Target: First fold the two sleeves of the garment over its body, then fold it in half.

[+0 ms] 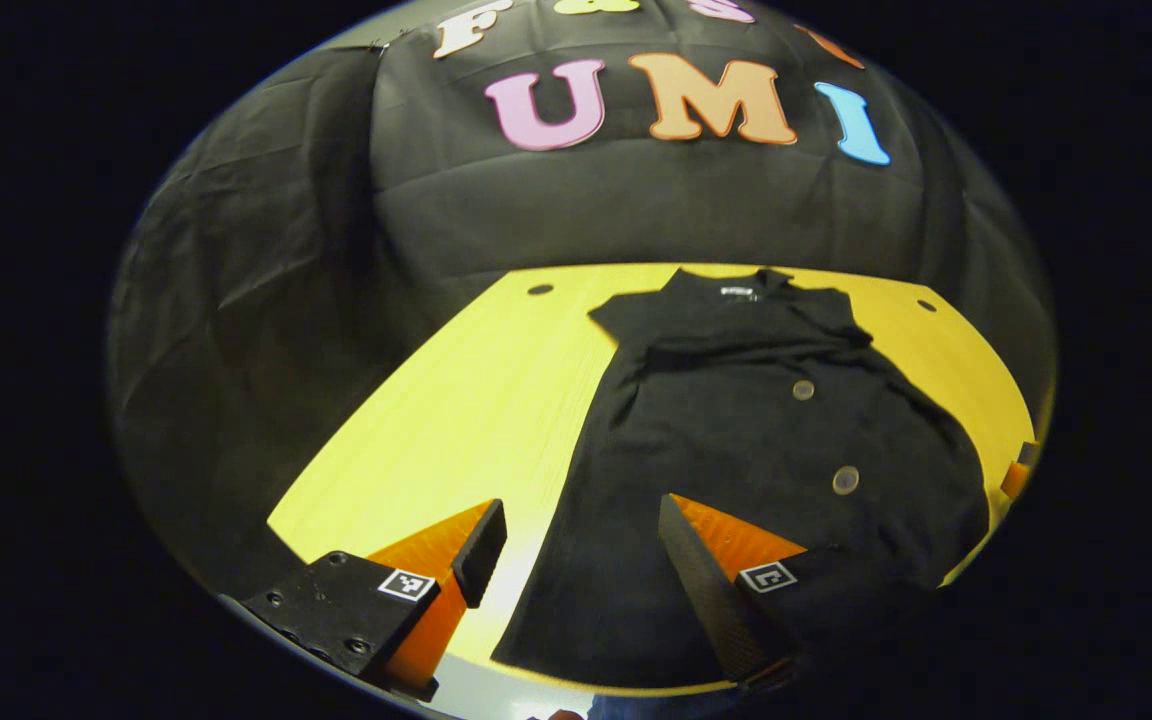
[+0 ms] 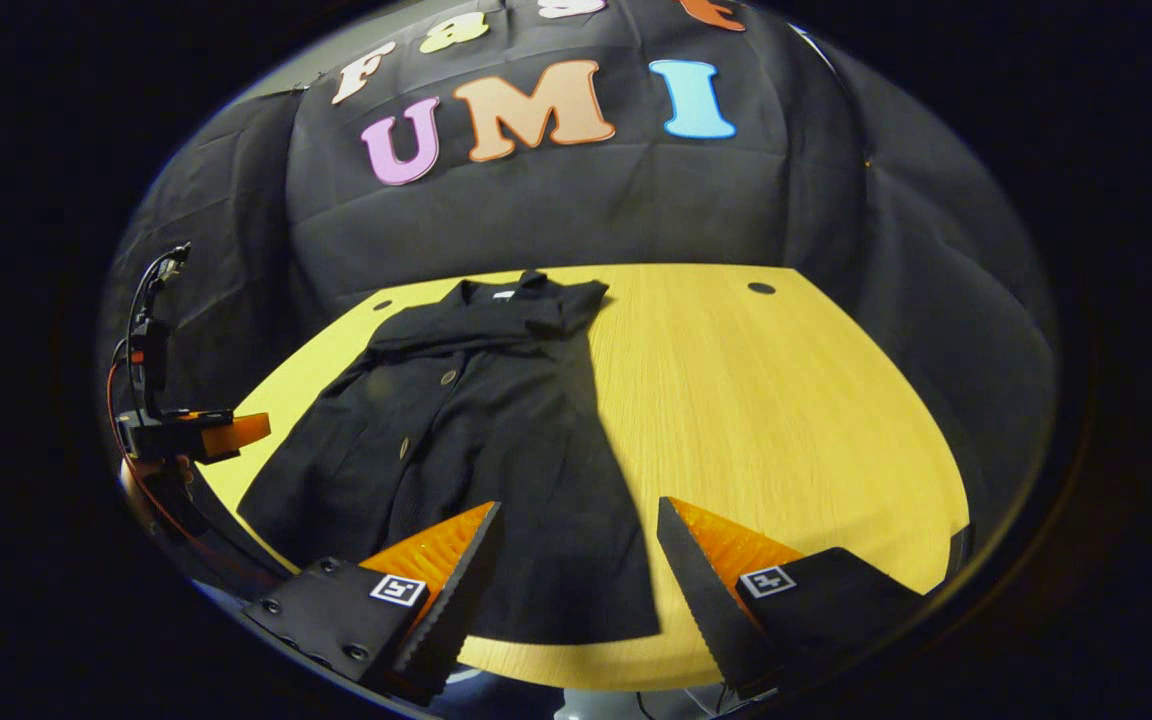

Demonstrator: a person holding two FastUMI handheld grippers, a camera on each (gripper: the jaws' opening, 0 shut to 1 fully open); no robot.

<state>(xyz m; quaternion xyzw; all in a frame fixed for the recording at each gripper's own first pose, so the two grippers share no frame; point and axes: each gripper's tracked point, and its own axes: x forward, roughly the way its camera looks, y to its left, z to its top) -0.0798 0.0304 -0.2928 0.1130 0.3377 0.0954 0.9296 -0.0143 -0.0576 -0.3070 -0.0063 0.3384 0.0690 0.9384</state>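
Black garment (image 1: 736, 440) spread flat on yellow wood-grain tabletop (image 1: 496, 400), collar toward the booth's far wall, hem toward the near edge. Both sleeves already folded in across the upper body, forming a narrow band below the collar; skirt part flaring wider toward the hem. Two round buttons (image 1: 845, 480) down the front, visible in the left gripper view. Small dark holes (image 2: 761, 288) near the tabletop's far edge.

Left gripper (image 1: 576, 560) released, jaws wide apart, hovering over the garment's near left hem corner: one finger above bare tabletop, the other over the dark cloth. Contact with the cloth not discernible. Nothing between the fingers.

Right gripper (image 2: 576, 570) likewise released, jaws spread, poised at the garment's near right hem corner, one finger above the cloth, the other above bare wood beside it. Cannot tell whether touching.

In the right gripper view, the left gripper (image 2: 198, 435) seen farther off at the garment's opposite side, just beside the hem edge, with a cable looping above it.
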